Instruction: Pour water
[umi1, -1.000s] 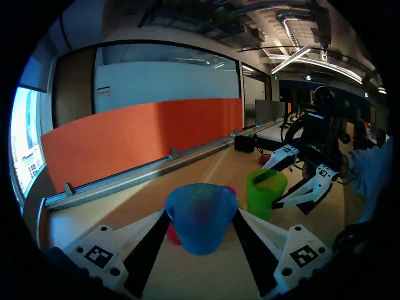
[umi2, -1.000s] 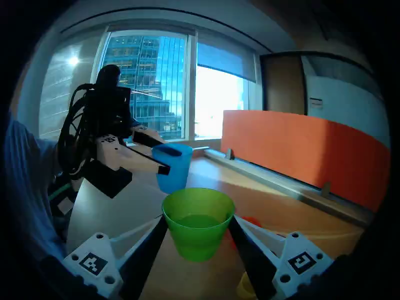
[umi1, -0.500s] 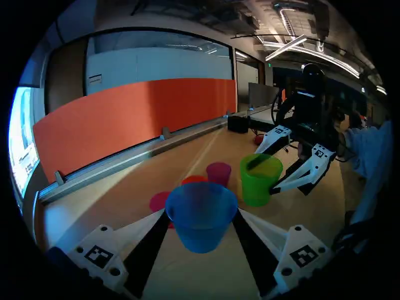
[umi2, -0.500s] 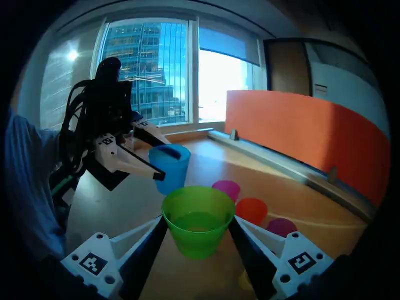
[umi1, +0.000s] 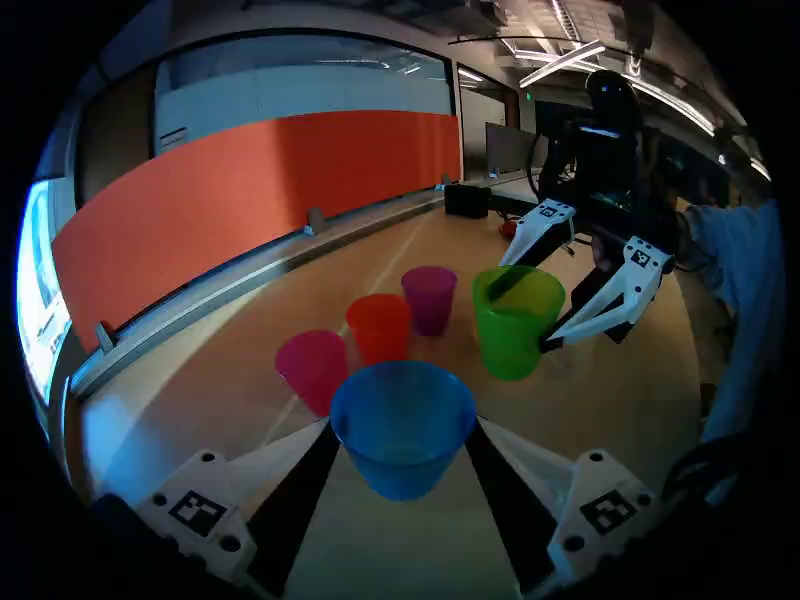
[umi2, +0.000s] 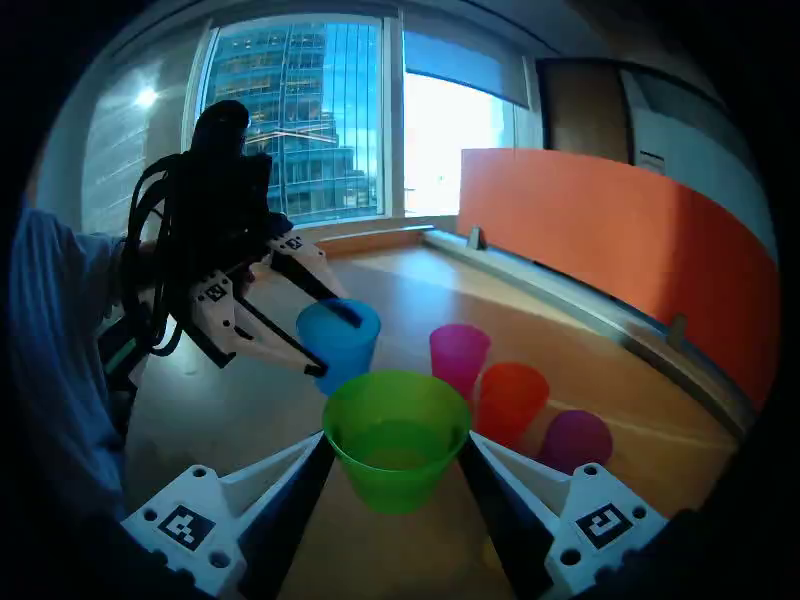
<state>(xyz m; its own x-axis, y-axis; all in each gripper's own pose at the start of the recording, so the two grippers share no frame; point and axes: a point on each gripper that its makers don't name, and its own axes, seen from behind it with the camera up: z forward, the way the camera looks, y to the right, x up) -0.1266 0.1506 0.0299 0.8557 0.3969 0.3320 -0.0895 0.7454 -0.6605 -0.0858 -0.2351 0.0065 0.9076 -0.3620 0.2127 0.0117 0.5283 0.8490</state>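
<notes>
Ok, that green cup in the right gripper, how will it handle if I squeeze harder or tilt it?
The green cup looks like thin translucent plastic, so its wall will probably flex under a harder squeeze from the right gripper. It holds some water low down, so it is likely bottom-heavy and should not spill until tilted well over.

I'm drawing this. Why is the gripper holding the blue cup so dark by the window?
Right gripper view: bright windows behind the left gripper backlight its body into near silhouette. Left gripper view: softer indoor light, so the blue cup shows clearly.
</notes>
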